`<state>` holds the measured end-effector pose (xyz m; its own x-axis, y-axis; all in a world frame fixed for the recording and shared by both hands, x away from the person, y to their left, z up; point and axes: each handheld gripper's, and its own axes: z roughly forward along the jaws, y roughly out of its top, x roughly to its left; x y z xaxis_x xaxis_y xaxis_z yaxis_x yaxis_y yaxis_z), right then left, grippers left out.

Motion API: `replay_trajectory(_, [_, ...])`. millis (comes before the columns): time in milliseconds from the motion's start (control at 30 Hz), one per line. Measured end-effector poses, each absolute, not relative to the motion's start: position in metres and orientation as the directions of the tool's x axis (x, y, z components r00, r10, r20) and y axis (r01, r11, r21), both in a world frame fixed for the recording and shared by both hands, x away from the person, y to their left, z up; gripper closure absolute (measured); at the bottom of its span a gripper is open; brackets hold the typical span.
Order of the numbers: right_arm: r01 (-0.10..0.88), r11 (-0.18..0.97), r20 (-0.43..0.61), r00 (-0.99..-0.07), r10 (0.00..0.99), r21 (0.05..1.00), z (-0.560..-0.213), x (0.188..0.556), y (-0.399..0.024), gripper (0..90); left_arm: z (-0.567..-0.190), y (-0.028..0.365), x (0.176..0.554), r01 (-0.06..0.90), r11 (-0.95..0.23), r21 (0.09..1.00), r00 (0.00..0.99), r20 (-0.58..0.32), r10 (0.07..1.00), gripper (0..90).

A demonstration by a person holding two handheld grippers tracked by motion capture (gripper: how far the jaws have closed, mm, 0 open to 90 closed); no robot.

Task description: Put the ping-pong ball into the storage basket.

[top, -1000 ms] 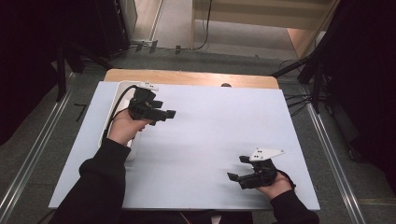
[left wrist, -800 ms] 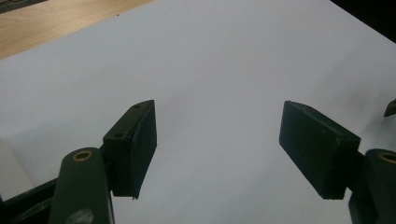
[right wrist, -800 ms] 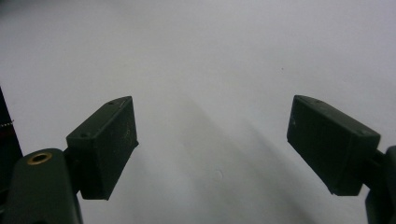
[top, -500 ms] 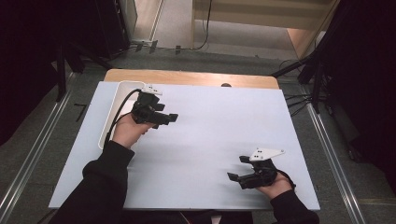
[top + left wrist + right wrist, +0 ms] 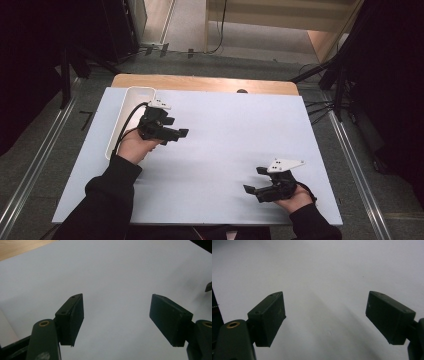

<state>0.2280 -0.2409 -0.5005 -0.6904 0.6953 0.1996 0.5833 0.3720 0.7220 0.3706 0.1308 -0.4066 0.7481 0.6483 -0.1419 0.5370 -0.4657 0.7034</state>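
Overhead, the person's two forearms in dark sleeves come in from the near edge of a pale sheet (image 5: 225, 145) that covers the wooden table (image 5: 200, 83). The left gripper (image 5: 177, 134) is held above the sheet's left part, its jaws pointing toward the right, just beside a long white tray (image 5: 120, 117) that lies along the sheet's left edge; the gripper's black cable loops back over the tray's rim. The right gripper (image 5: 252, 181) rests low near the sheet's near right corner, well apart from the other, with its grey three-cornered plate on top and its jaws pointing left. Whether anything lies inside the tray I cannot tell from here. Next, looking along the left gripper (image 5: 116, 320), its two black jaws stand well apart with bare pale sheet (image 5: 115, 277) between them and nothing gripped; a strip of wooden table (image 5: 22, 247) shows at the upper left corner. Lastly, looking along the right gripper (image 5: 325, 320), its jaws also stand wide apart over plain sheet (image 5: 324, 272), holding nothing.
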Motion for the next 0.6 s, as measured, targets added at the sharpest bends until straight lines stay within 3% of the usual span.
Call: replay_trajectory(600, [0.583, 0.372, 0.198, -0.69, 0.696, 0.722, -0.5, 0.228, -0.241, 14.6, -0.411, 0.131, 0.346, 0.495, -0.476, 0.727, 0.782, -0.135, 0.608, 28.2])
